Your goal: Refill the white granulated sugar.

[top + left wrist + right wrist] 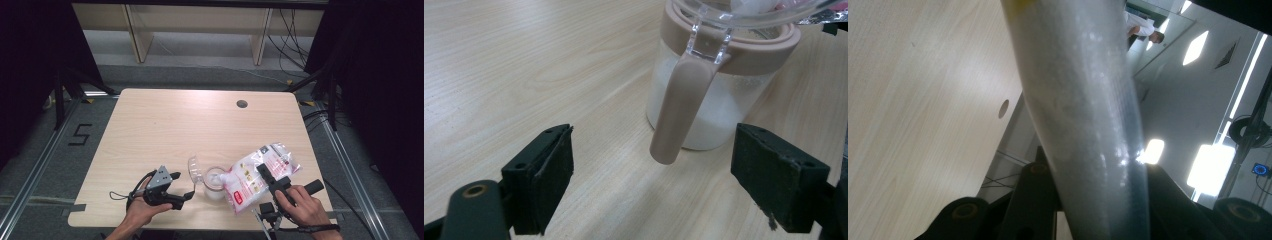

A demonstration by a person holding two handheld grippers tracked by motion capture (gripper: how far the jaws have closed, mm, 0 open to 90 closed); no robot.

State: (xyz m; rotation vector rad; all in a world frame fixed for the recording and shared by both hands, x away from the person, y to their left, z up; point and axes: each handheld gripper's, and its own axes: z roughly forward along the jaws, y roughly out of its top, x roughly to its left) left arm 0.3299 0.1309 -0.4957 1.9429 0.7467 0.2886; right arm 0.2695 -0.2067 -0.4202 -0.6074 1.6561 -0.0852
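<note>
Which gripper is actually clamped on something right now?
The right gripper: its jaws pinch the white bag, tipped over the jar. The left gripper has its jaws spread open, apart from the jar's handle.

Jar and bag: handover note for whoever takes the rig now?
Right tool: shut on the bag, tipped with its mouth at the jar.
Left tool: open, jaws apart, beside the jar's handle, not touching.
Jar stands upright on the table, clear lid flipped open, partly filled with white granules.
Done: lid open, pour under way.
Left: finish pouring, set the bag down, shut the lid.
</note>
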